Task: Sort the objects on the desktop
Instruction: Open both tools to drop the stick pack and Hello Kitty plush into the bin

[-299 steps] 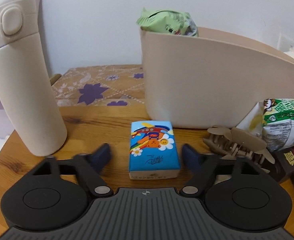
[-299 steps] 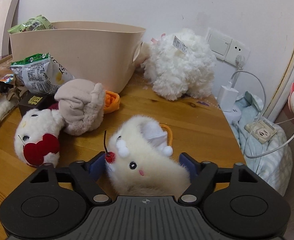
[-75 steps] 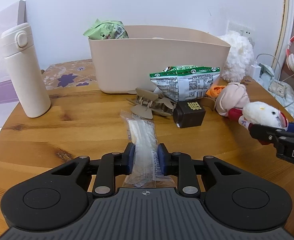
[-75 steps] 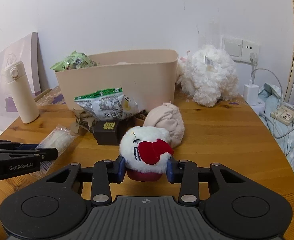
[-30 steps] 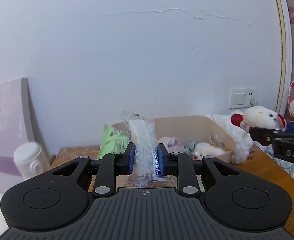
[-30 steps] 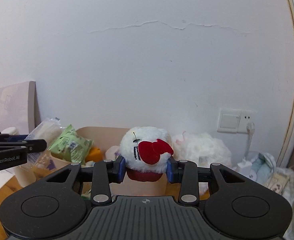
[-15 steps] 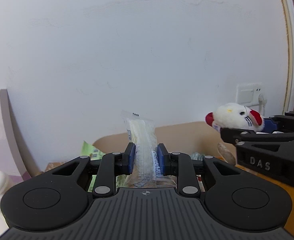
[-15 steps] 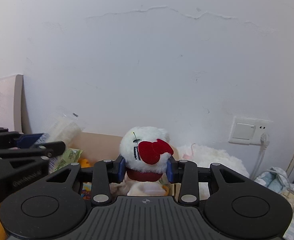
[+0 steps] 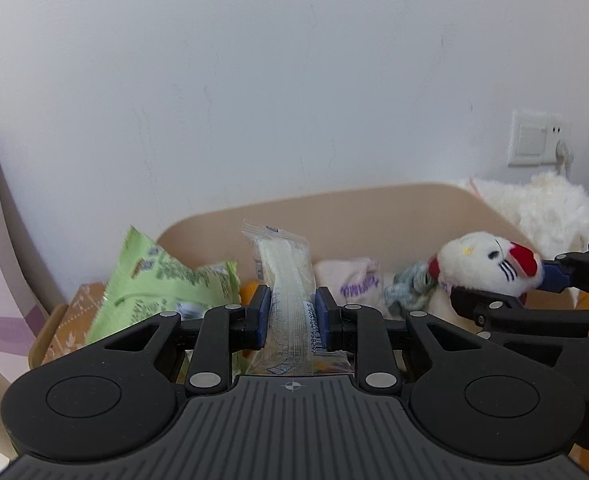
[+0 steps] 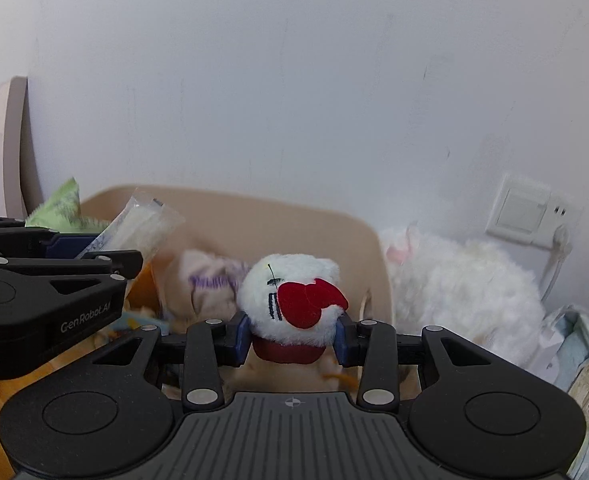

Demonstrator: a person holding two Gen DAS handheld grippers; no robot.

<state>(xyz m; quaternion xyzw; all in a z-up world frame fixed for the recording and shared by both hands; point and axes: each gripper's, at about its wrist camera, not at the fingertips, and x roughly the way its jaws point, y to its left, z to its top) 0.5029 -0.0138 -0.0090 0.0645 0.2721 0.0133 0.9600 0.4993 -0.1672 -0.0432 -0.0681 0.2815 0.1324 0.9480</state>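
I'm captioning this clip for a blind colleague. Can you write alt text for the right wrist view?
The right gripper clamps a small white plush toy with a red bow above an open beige bin against a white wall. At left, the left gripper holds a clear sealed packet over the same bin; a fluffy white plush sits to the bin's right.

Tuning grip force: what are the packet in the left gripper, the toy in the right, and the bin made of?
Packet: clear, crinkly film, likely plastic, contents showing through. Toy: white plush, fuzzy pile, red felt-like patch. Bin: beige, smooth and matte, probably moulded plastic.
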